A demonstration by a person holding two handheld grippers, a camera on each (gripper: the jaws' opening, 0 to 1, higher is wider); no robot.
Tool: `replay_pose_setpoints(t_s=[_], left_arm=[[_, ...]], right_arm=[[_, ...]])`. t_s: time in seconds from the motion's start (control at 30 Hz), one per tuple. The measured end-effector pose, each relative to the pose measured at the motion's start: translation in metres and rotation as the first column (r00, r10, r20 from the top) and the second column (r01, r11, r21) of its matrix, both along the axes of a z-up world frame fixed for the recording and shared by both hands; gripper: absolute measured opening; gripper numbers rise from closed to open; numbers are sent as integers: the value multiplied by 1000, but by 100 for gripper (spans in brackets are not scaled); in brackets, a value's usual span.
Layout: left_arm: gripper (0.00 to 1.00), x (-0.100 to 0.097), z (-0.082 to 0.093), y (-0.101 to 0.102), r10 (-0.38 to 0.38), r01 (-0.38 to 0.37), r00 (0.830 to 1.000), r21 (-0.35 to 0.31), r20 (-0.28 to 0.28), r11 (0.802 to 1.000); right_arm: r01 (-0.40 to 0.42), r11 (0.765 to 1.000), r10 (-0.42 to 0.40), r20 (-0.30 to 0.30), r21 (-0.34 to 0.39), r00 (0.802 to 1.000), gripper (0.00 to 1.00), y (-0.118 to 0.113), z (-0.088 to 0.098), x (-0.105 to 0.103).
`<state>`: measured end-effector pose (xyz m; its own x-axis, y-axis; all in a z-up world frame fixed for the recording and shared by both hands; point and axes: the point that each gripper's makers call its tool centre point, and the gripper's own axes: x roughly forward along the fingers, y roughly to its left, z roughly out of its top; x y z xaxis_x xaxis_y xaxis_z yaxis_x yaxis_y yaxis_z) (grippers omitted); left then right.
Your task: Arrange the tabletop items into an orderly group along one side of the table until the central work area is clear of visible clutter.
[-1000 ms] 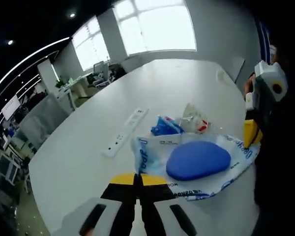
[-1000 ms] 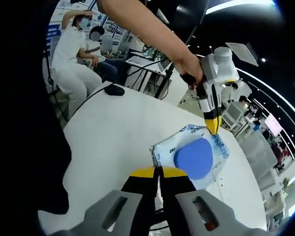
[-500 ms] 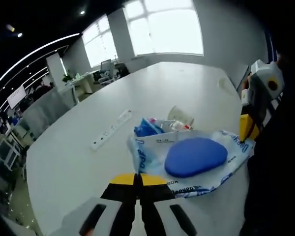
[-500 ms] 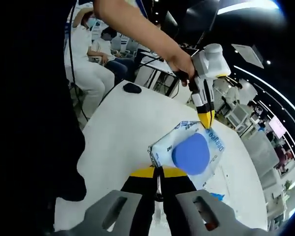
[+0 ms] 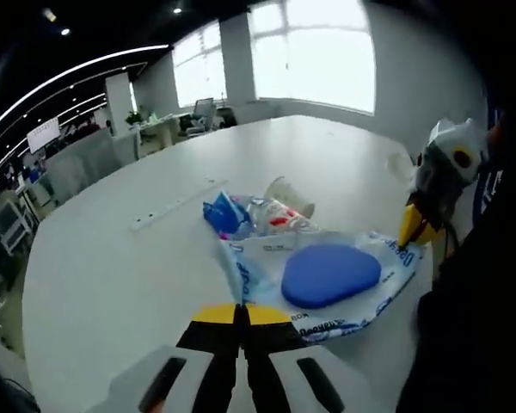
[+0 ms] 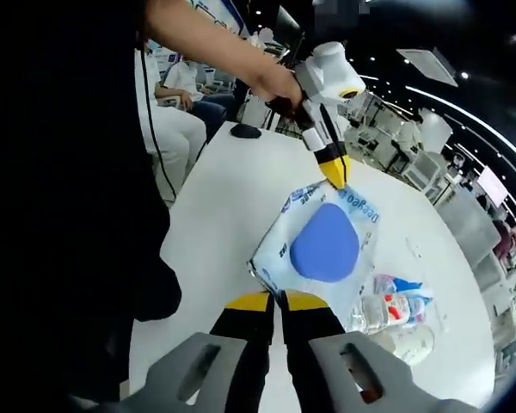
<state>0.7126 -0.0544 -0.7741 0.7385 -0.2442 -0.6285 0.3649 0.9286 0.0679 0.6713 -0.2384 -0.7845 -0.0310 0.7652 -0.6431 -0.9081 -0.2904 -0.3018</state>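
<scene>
Holding soft, crinkly wipes pack (image 5: 327, 280) by opposite corners, left tongs (image 5: 241, 317) and right tongs (image 6: 277, 303) clamped; light, slippery.

Left hand-held gripper (image 5: 242, 311) pinching wipes pack (image 5: 320, 277), white table (image 5: 112, 275)

The left gripper view looks low across the white table (image 5: 112, 267) toward windows at 12 o'clock. The right gripper view faces back from the opposite end. Both closely share the wipes pack (image 5: 327, 280) (image 6: 322, 245).
</scene>
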Motion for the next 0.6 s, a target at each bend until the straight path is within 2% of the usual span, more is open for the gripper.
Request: replay_pose_setpoints(t_s=[0.13, 0.2, 0.27, 0.33, 0.5, 0.57, 0.6], left_arm=[[0, -7, -8, -3, 55, -55, 998, -33, 12, 998], [0, -11, -14, -6, 75, -74, 997, -45, 11, 996], [0, -16, -16, -18, 89, -88, 996, -49, 8, 995], [0, -18, -23, -19, 105, -104, 994, -63, 5, 993], [0, -23, -27, -29, 159, -155, 987, -113, 23, 981], [0, -26, -29, -30, 170, -165, 985, -122, 30, 979], [0, -28, -31, -31, 177, -172, 984, -120, 33, 978]], right_arm=[[46, 999, -46, -52, 2, 998, 0, -10, -8, 4], [74, 997, -75, -64, -7, 995, 0, -16, -14, 8], [95, 995, -95, -82, -10, 992, 0, -21, -19, 10], [110, 994, -111, -86, -18, 990, 1, -26, -23, 13], [206, 978, -207, -152, -23, 966, 1, -37, -33, 20], [249, 968, -247, -189, -12, 950, 1, -38, -33, 22], [286, 958, -280, -220, -1, 934, 1, -39, -34, 24]])
